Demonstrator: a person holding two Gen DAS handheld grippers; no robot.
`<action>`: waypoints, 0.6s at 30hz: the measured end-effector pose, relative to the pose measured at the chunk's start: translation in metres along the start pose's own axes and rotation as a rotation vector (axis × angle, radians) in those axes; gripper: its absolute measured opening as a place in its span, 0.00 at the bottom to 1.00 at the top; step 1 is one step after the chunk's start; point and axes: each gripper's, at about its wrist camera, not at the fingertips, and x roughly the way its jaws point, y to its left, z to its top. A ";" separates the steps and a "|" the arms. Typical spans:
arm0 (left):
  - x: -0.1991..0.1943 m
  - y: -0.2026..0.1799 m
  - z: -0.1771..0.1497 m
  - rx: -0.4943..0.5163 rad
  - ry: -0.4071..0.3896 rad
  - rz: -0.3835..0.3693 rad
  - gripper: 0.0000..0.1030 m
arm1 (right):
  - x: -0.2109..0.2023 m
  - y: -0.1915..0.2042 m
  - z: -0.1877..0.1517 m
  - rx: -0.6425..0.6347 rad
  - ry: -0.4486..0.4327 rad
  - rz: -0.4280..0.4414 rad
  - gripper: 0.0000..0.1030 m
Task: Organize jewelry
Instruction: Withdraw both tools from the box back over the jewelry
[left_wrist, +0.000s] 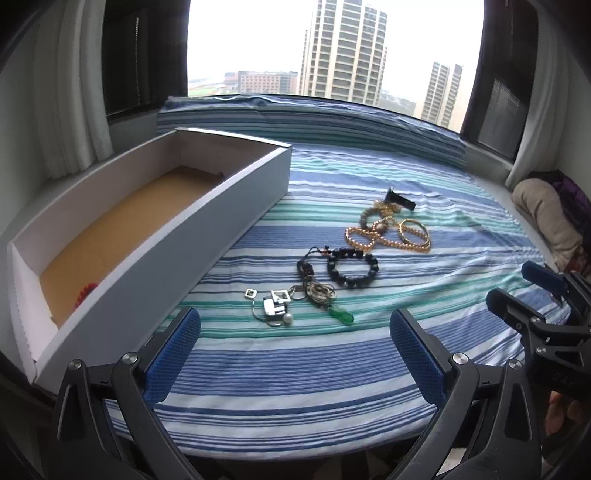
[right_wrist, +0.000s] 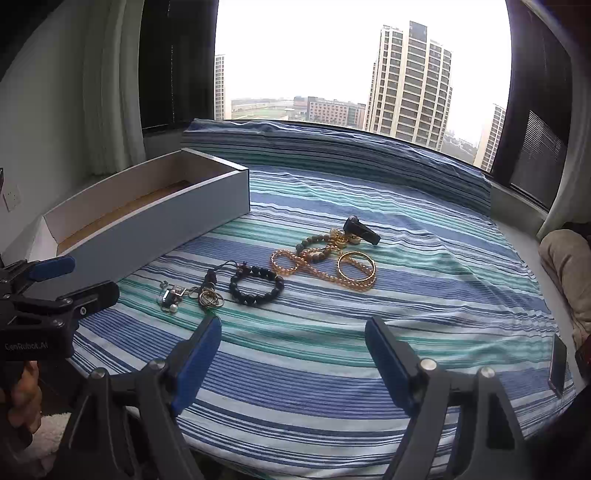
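Jewelry lies scattered on a striped blue-green cloth (left_wrist: 314, 369). A black bead bracelet (left_wrist: 352, 267) (right_wrist: 256, 286) is in the middle. Gold bead necklaces and a gold bangle (left_wrist: 413, 230) (right_wrist: 356, 267) lie behind it, with a black clip (left_wrist: 400, 199) (right_wrist: 362, 228). Nearer are silver pieces with a pearl (left_wrist: 275, 306) (right_wrist: 170, 297), thin rings (left_wrist: 321, 291) (right_wrist: 211, 299) and a green pendant (left_wrist: 341, 315). A long white box (left_wrist: 155, 254) (right_wrist: 147, 225) with a brown floor stands left. My left gripper (left_wrist: 295, 354) is open and empty, short of the silver pieces. My right gripper (right_wrist: 293, 354) is open and empty, near the front.
A red item (left_wrist: 85, 291) lies in the near end of the box. The window sill and curtains stand behind the cloth. A beige cushion (left_wrist: 546, 221) (right_wrist: 569, 266) lies at the right edge. A phone-like slab (right_wrist: 557, 363) lies at the cloth's right front.
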 end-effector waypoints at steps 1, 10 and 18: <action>0.000 0.000 0.000 0.000 0.005 0.005 0.99 | 0.000 0.001 -0.001 -0.002 0.003 -0.005 0.79; 0.003 0.001 -0.002 0.036 0.034 0.131 0.99 | -0.001 -0.008 -0.006 0.032 0.012 -0.033 0.79; 0.010 0.032 -0.007 -0.029 0.079 0.077 0.99 | 0.006 -0.027 -0.015 0.091 0.049 -0.055 0.80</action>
